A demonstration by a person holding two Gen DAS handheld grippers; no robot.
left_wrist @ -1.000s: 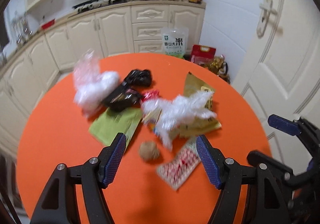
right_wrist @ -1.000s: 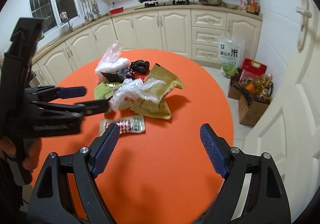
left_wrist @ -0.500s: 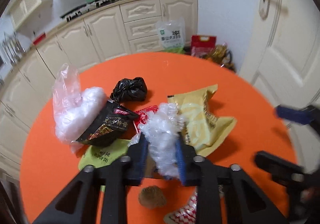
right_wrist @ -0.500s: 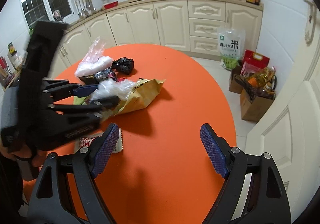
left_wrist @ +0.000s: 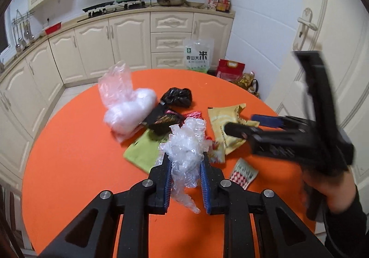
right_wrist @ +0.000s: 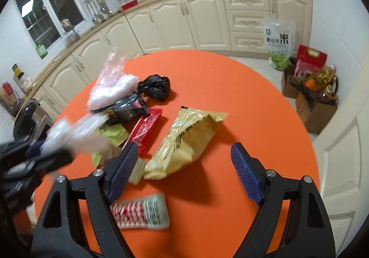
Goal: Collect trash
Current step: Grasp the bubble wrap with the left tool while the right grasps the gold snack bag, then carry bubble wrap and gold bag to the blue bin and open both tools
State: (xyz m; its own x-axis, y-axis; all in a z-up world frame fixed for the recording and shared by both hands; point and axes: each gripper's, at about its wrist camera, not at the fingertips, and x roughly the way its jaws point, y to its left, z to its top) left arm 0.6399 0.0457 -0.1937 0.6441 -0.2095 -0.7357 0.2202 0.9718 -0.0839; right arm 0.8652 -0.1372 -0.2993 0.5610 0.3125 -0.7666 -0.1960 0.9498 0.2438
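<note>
A second ago the left gripper (left_wrist: 185, 177) hung spread wide over the litter; now its blue pads are clamped on the crumpled clear plastic wrap (left_wrist: 188, 142), lifted off the round orange table (left_wrist: 76, 154). The right gripper (right_wrist: 186, 165), which was back over bare tabletop, has come forward over the yellow snack bag (right_wrist: 186, 140) with its jaws wide apart and nothing between them.

Taking the yellow snack bag as landmark, counted on the table: one red wrapper (right_wrist: 145, 128) just to its left, one green packet (right_wrist: 113, 135) further left, one black printed snack bag (right_wrist: 125, 110) up and to the left, touching one white filled plastic bag (right_wrist: 108, 89) beyond it, one knotted black bag (right_wrist: 155, 87) behind it, one red-and-white patterned sachet (right_wrist: 140, 211) in front of it, apart. The held wrap shows as a blur left of the landmark in the right wrist view. One rice sack (right_wrist: 279, 41) stands on the floor, well behind
</note>
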